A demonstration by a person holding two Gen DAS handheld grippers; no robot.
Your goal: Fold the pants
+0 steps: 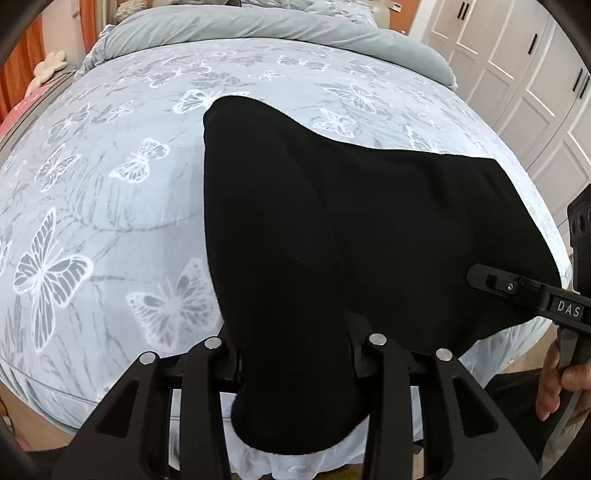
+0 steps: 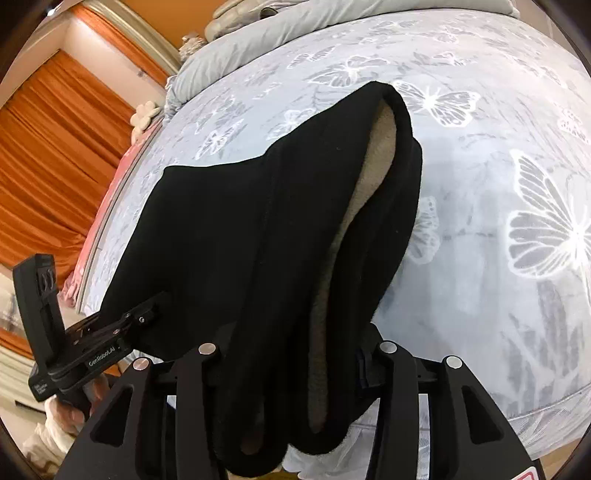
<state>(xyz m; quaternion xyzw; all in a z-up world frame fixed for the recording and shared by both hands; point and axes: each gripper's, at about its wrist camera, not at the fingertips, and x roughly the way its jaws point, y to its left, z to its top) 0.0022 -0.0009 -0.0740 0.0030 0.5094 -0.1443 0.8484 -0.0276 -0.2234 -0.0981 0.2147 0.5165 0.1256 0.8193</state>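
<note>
Beyond both tongs spreads the butterfly-print bed (image 1: pixel 110 206). Black pants (image 1: pixel 369 221) drape from it toward them — the left gripper (image 1: pixel 295 354) pinches one bunched end, the right gripper (image 2: pixel 291 354) the fleece-lined waistband end.

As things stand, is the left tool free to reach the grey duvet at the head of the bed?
Probably not: the left tool is shut on the black pants, and the duvet lies well beyond.

White letters "DAS" stand on the right gripper (image 1: pixel 476 275) body, at four o'clock in the left wrist view. "GenRobot.AI" runs along the left gripper (image 2: pixel 149 314) body, at eight o'clock in the right wrist view.
</note>
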